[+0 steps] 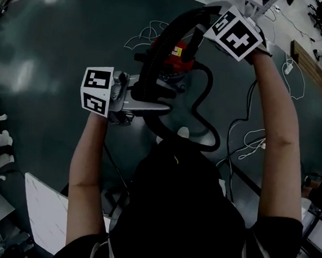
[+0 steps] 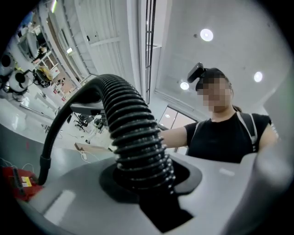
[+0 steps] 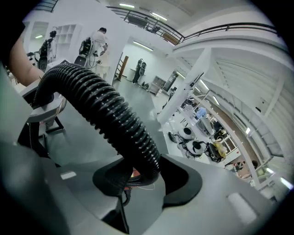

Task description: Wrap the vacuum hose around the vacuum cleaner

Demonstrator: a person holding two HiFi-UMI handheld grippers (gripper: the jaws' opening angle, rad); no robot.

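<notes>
A black ribbed vacuum hose (image 1: 160,46) arcs over the red vacuum cleaner (image 1: 176,54), which stands on the dark surface in the head view. My left gripper (image 1: 144,98) is shut on the hose's lower stretch, just left of the vacuum. In the left gripper view the hose (image 2: 138,142) rises from between the pads of the left gripper (image 2: 144,176). My right gripper (image 1: 205,23) is shut on the hose's upper end, beyond the vacuum. In the right gripper view the hose (image 3: 115,119) runs down into the right gripper (image 3: 142,176). The vacuum's lower body is hidden by hose and arms.
A smooth black tube (image 1: 207,121) snakes from the vacuum toward the person's body. White cables (image 1: 256,141) lie on the dark surface at right and behind the vacuum. A white board (image 1: 45,211) lies at lower left and a wooden board (image 1: 311,69) at far right.
</notes>
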